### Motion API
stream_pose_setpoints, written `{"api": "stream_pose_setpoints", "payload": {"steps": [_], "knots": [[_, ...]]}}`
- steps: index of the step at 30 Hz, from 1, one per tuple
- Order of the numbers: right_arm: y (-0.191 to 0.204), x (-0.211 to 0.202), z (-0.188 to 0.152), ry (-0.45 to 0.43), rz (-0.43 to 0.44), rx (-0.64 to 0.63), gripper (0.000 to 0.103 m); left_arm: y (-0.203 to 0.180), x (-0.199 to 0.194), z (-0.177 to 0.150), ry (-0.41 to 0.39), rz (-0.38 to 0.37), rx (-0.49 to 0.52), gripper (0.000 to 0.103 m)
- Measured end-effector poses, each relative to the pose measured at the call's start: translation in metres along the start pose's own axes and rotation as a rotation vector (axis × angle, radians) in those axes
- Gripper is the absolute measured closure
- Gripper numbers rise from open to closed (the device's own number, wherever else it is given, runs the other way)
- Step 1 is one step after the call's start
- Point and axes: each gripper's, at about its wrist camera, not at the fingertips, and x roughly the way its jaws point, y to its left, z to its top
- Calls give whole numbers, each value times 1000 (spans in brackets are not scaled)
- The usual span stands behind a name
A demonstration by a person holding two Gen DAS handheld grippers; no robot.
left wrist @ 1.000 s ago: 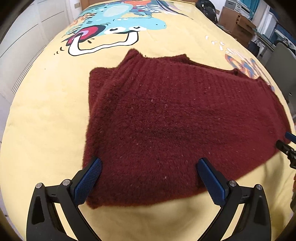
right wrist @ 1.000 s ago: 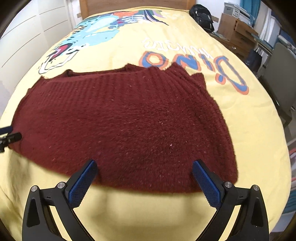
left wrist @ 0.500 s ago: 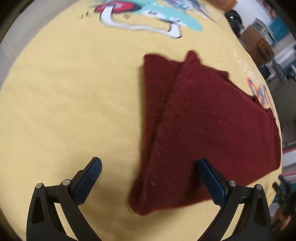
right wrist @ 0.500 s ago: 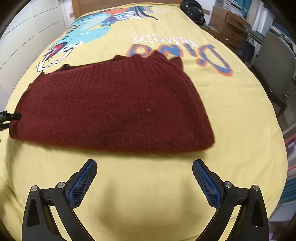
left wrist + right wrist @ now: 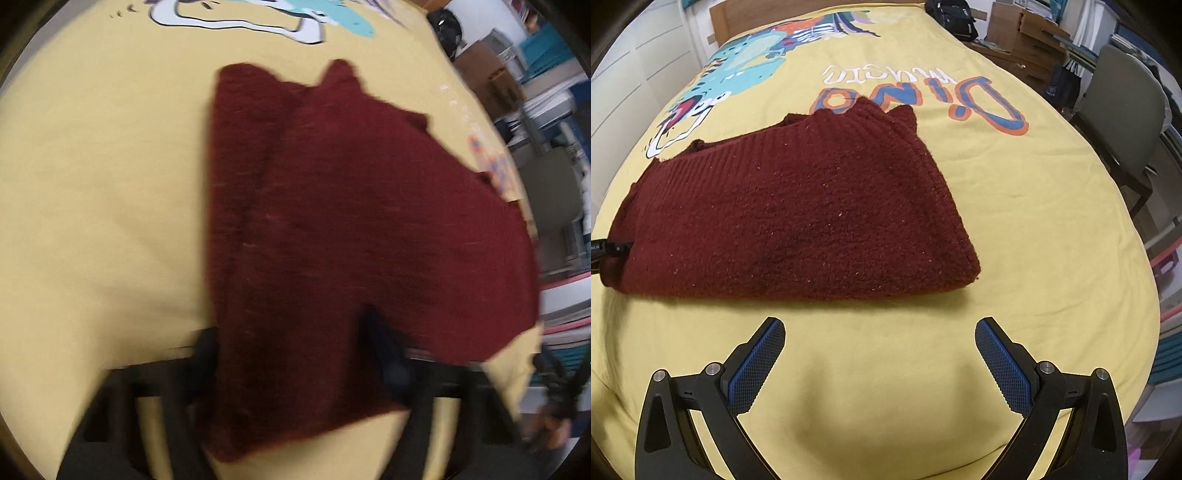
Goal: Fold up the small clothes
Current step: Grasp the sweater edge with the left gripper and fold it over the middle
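Note:
A dark red knitted sweater (image 5: 369, 221) lies folded on the yellow dinosaur-print bedspread (image 5: 1034, 221). In the blurred left wrist view my left gripper (image 5: 291, 354) straddles the sweater's near left corner. Its jaws are closing, one finger at the cloth's left edge and the other set on top of it. From the right wrist view the sweater (image 5: 798, 214) spreads across the middle, and the left gripper's tip (image 5: 605, 251) shows at its left corner. My right gripper (image 5: 879, 354) stands open over bare bedspread just short of the sweater's near edge, holding nothing.
A grey chair (image 5: 1123, 110) stands off the bed's right side. A black bag (image 5: 955, 18) and brown boxes (image 5: 1023, 29) sit beyond the far right corner. White cupboard doors (image 5: 628, 74) line the left. The bed's edge curves down close behind the right gripper.
My left gripper swung to the sweater's left corner, dropped over it and narrowed its jaws around the cloth. My right gripper drew back off the sweater's near edge onto bare bedspread, still open.

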Motion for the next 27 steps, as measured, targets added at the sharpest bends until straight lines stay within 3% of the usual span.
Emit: {"api": "stream_pose_setpoints", "payload": {"steps": [2, 4, 7, 15, 20, 23, 27], "knots": [[-2, -3, 1, -4, 2, 0, 0, -5, -4, 0, -21, 28, -21, 69], [-4, -7, 2, -13, 2, -5, 0, -14, -12, -1, -40, 49, -26, 74], [-10, -17, 5, -32, -5, -13, 0, -36, -29, -3, -71, 64, 29, 75], [-46, -37, 16, -85, -20, 48, 0, -112, -65, 11, -105, -36, 115, 77], [-72, -49, 23, -123, -25, 80, 0, -193, -56, 33, -97, -40, 200, 78], [-89, -54, 24, -142, -21, 109, 0, -230, -44, 30, -77, -54, 231, 78], [-107, -55, 23, -150, -16, 141, 0, -291, -8, 36, -44, -62, 284, 78]]}}
